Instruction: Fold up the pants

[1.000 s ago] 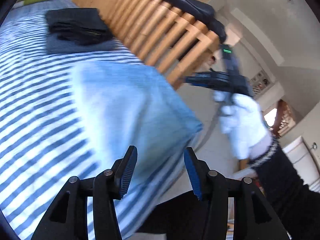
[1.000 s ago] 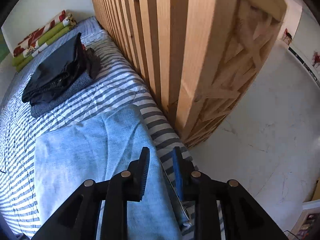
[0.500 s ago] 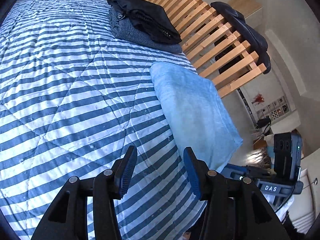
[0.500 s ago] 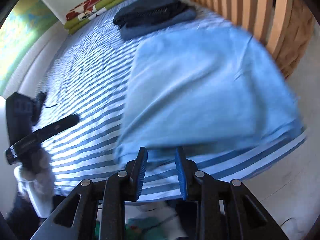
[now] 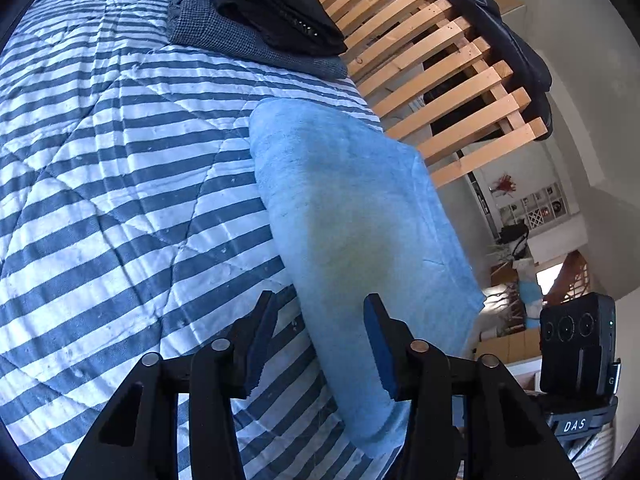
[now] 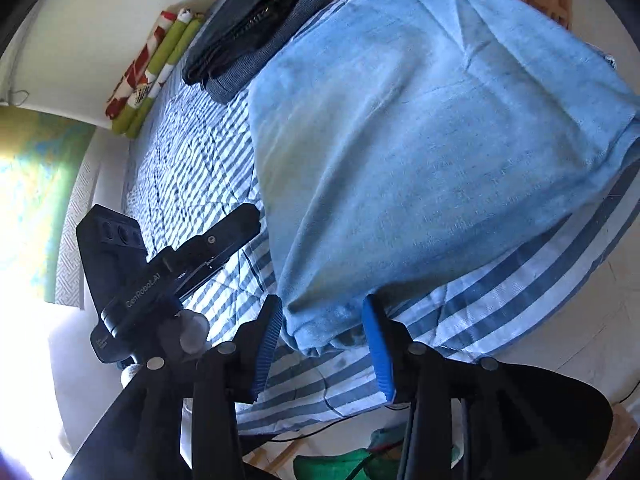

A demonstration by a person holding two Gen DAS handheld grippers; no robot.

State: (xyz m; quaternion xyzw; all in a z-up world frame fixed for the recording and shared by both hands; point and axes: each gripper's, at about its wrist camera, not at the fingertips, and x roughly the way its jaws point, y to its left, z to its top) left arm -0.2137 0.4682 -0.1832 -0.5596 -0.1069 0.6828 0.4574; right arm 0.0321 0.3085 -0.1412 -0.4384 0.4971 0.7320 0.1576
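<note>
Light blue pants point(image 5: 352, 216) lie folded into a flat rectangle on the striped bed, close to its right edge. In the right wrist view the same pants point(image 6: 420, 132) fill the middle, and their near corner hangs over the bed's edge. My left gripper point(image 5: 320, 332) is open just above the near left edge of the pants, holding nothing. My right gripper point(image 6: 324, 332) is open too, its fingers on either side of the near corner of the pants without closing on it. The other gripper's body point(image 6: 160, 276) shows at the left there.
A stack of dark folded clothes point(image 5: 260, 12) sits further up the blue and white striped quilt point(image 5: 120, 184). A wooden slatted frame point(image 5: 436, 80) with a dark garment point(image 5: 500, 28) draped on it runs along the bed's right side. Rolled cushions point(image 6: 152, 68) lie by the wall.
Both grippers have swung round to the near end of the bed and come in low toward the pants. The right gripper has opened wider. The pants have not moved.
</note>
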